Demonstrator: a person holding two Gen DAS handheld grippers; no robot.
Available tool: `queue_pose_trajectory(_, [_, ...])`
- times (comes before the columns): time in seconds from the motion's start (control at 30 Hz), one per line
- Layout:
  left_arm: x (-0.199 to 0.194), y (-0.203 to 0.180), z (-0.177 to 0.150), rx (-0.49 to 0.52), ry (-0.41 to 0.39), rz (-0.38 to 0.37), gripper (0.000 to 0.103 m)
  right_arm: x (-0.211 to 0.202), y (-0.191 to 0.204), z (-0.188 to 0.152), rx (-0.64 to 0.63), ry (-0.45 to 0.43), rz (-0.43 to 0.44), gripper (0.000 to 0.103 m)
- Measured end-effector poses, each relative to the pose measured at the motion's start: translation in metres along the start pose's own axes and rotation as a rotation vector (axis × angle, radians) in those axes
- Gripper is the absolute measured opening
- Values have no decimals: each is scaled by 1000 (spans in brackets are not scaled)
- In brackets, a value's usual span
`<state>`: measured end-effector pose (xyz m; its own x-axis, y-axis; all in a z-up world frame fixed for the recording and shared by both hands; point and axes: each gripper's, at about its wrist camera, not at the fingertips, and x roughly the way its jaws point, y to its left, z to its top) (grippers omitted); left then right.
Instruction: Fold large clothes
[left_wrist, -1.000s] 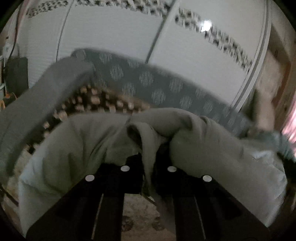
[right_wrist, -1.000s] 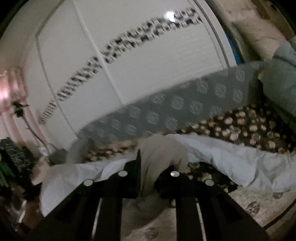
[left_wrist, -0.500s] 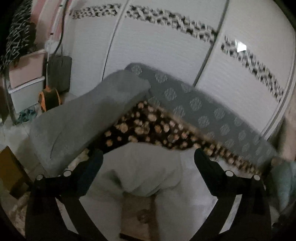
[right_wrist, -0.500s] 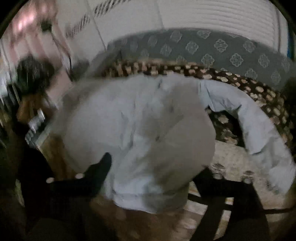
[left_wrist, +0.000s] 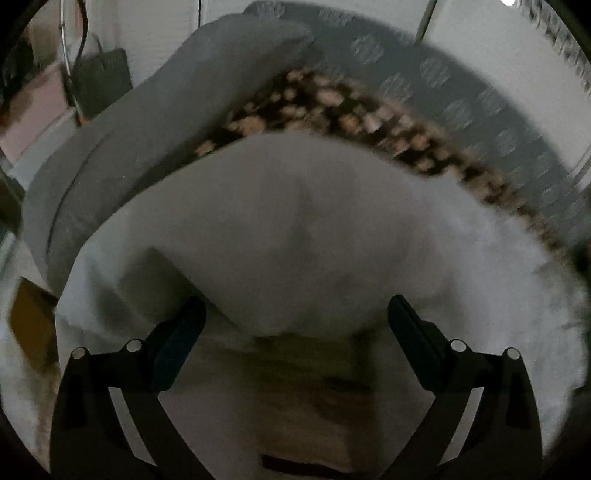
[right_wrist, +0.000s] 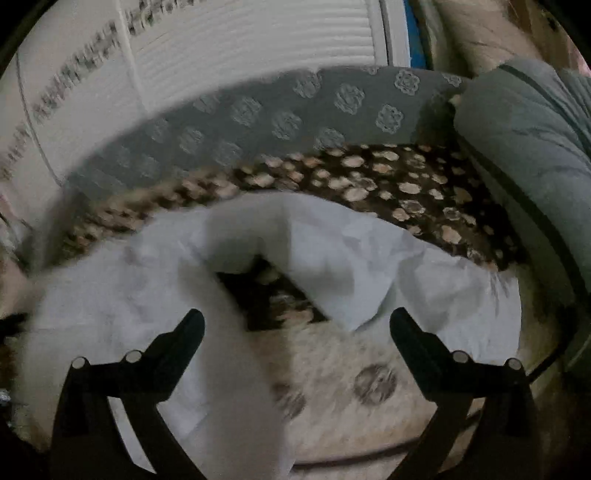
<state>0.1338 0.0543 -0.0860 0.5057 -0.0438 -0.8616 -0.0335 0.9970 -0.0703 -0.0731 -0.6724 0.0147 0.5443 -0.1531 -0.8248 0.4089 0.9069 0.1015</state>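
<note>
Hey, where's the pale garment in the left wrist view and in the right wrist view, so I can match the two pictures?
Left wrist view: the pale garment fills the centre, bulging between the wide-open fingers of the left gripper.
Right wrist view: it spreads across the middle, a fold running down past the right gripper, whose jaws are opening.
Shared landmark: the brown spotted blanket behind it.
</note>
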Motion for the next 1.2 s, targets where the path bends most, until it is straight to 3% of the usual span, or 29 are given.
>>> queue_pose_trajectory(0.1, [27, 1, -1, 41, 31, 86, 100, 50, 30, -1, -156, 48, -74, 100])
queue_pose_trajectory(0.2, [38, 2, -1, 60, 23, 119, 100, 84, 49, -1, -304, 48, -224, 100])
queue_pose_trajectory(0.3, [38, 4, 2, 58, 4, 119, 100, 104, 44, 5, -320, 31, -334, 100])
queue_pose_trajectory(0.33, [35, 8, 2, 49, -5, 115, 100, 111, 38, 6, -309, 41, -334, 99])
queue_pose_trajectory(0.37, [37, 9, 3, 36, -14, 114, 100, 118, 31, 5, -300, 60, -322, 79])
queue_pose_trajectory(0.43, [42, 7, 6, 6, -25, 109, 100, 125, 13, 5, -263, 78, -353, 17])
queue_pose_trajectory(0.5, [41, 9, 8, -27, -50, 92, 100, 115, -9, 5, -168, 25, -348, 11])
queue_pose_trajectory(0.6, [35, 13, 11, -81, -104, 63, 100, 74, -30, 14, -77, -132, -460, 8])
queue_pose_trajectory(0.7, [16, 9, 16, -84, -219, 36, 98, 16, -59, 26, 29, -294, -567, 9])
queue_pose_trajectory(0.73, [10, 3, 18, -61, -256, 54, 93, 1, -75, 26, 79, -324, -613, 10])
queue_pose_trajectory(0.8, [6, -7, 22, -11, -312, 163, 91, -10, -113, 19, 211, -305, -606, 15])
queue_pose_trajectory(0.83, [10, -9, 23, 5, -320, 210, 96, -1, -133, 10, 265, -230, -581, 22])
queue_pose_trajectory(0.9, [33, -5, 26, 11, -243, 271, 95, 21, -149, -13, 270, -85, -542, 59])
queue_pose_trajectory(0.93, [41, 2, 25, -31, -199, 244, 88, 32, -150, -27, 235, -13, -522, 91])
queue_pose_trajectory(0.97, [43, 8, 24, -81, -178, 209, 86, 38, -146, -41, 184, 35, -475, 97])
queue_pose_trajectory(1.03, [34, 16, 26, -157, -176, 140, 86, 36, -142, -56, 129, 76, -405, 97])
queue_pose_trajectory(1.07, [26, 16, 30, -170, -190, 120, 87, 25, -146, -60, 160, 52, -400, 97])
queue_pose_trajectory(1.13, [10, 14, 34, -169, -232, 114, 94, -1, -167, -60, 320, -17, -380, 97])
queue_pose_trajectory(1.2, [-4, 18, 35, -187, -267, 127, 99, -32, -195, -67, 541, -94, -438, 101])
